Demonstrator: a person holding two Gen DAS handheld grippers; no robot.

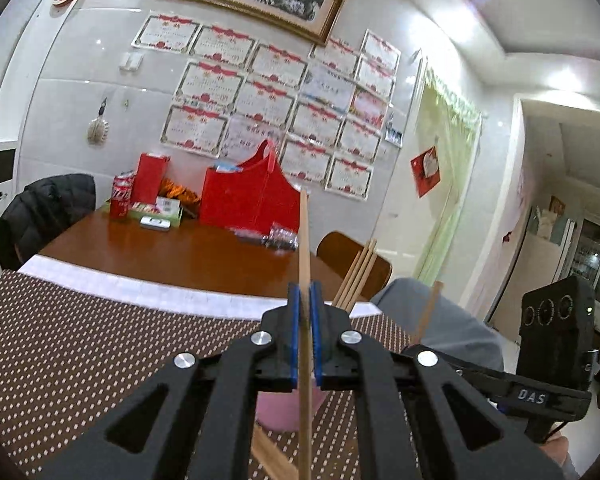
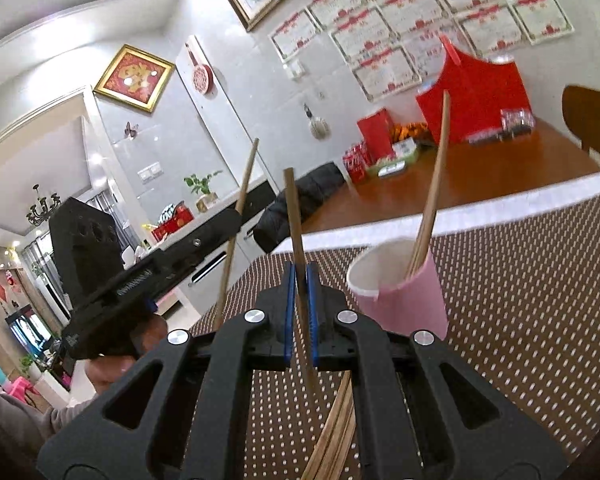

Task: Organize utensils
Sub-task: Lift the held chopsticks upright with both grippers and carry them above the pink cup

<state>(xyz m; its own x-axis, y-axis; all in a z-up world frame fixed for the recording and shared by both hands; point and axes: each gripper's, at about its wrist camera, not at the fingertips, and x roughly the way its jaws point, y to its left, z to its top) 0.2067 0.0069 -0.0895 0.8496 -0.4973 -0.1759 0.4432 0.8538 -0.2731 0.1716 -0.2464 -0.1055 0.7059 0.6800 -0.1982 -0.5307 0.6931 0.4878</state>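
My left gripper (image 1: 305, 296) is shut on one wooden chopstick (image 1: 304, 240) that stands nearly upright, raised above the pink cup (image 1: 284, 408). My right gripper (image 2: 300, 276) is shut on another chopstick (image 2: 294, 220), also upright, just left of the pink cup (image 2: 400, 292). Several chopsticks (image 2: 432, 184) lean inside the cup. Loose chopsticks (image 2: 336, 432) lie on the mat under the right gripper. In the right wrist view the left gripper's chopstick (image 2: 236, 232) shows at the left, held by a hand.
A brown dotted mat (image 1: 80, 340) covers the near end of the wooden table (image 1: 172, 252). A red bag (image 1: 252, 196), cola cans (image 1: 121, 196) and small boxes stand at the far end. A black jacket (image 1: 40, 216) hangs on a chair; a wooden chair (image 1: 340, 248) stands right.
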